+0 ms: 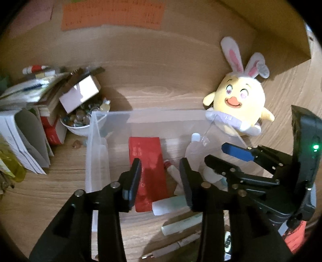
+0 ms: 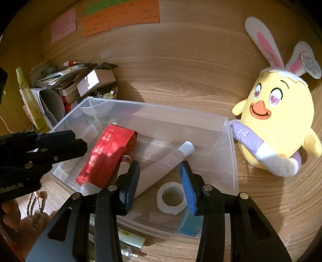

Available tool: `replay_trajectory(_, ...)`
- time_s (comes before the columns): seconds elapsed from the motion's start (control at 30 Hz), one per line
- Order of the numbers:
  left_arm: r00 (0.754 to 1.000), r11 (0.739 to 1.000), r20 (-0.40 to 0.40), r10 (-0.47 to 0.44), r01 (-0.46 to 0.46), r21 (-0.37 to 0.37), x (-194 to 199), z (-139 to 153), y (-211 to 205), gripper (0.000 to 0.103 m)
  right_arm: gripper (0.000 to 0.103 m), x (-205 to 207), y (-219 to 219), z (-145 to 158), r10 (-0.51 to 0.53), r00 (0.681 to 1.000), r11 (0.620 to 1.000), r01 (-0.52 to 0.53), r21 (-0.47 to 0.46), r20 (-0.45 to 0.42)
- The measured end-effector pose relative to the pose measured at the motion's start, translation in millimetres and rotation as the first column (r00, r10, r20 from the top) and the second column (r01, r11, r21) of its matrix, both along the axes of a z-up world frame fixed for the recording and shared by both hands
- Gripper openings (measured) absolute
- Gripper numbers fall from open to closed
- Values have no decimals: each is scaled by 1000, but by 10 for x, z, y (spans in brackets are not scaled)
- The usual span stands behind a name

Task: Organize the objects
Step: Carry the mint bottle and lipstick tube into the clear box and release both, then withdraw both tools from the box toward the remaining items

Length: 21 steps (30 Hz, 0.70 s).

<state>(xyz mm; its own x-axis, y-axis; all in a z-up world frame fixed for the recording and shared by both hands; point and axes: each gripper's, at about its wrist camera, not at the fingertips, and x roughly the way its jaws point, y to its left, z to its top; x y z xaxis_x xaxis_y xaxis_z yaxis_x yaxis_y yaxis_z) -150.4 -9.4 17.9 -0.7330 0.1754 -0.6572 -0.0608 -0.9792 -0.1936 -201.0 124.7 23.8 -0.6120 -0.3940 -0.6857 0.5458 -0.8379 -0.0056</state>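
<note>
Nearest the lens in the right wrist view, the right gripper (image 2: 160, 177) hangs over the clear plastic bin (image 2: 231, 161) with its jaws parted and nothing pinched; a pale pink tube (image 2: 161, 169) with a white cap lies below the gap, apart from both pads. A roll of clear tape (image 2: 171, 197) and a small blue box (image 2: 190, 223) sit by the bin's near wall, just beside the blue-padded finger.

The left gripper (image 1: 160, 181) also stands released above the bin, its fingers either side of a red packet (image 1: 149, 161) on the bin floor without touching it. The packet bears small white print too fine to read.

The middle and far half of the bin floor are bare. The bin's far rim runs close to a yellow chick plush with rabbit ears (image 2: 277, 121) at the right corner and a white bowl of small stones (image 1: 77, 123) at the left corner. Beyond the bowl stands a heap of books and boxes (image 1: 30, 112). The wooden desk (image 1: 161, 84) behind the bin lies open up to the back panel, where an orange sheet (image 1: 112, 14) and a pink sheet (image 2: 64, 24) carry writing too blurred to make out.
</note>
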Motion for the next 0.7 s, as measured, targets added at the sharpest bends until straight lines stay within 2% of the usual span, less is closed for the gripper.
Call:
replay_trajectory(0.17,998,999,-52,20,-21,-35,206,147,7,61,49,87,57,71,-13,1000,1000,13,3,-24)
replay_trajectory(0.23,998,998,-65,22,-25,-52,287,187,5,65,56,136,81,97,-21,999,1000,21,7,-37)
replay_trajectory(0.3,997,997,-75,26,-31,-66,385,219,9,76,68,204,114,130,-29,998,1000,30,9,-58)
replay_trajectory(0.37,996,997,-82,31,-37,-71,450,231,5,82,72,276,146,160,-34,997,999,35,14,-76)
replay_trajectory(0.5,996,996,-85,34,-41,-85,567,222,3,86,81,396,201,201,-41,995,999,43,18,-91)
replay_trajectory(0.7,998,995,-57,34,-39,-96,719,134,-27,87,81,517,292,188,-38,997,999,39,8,-61)
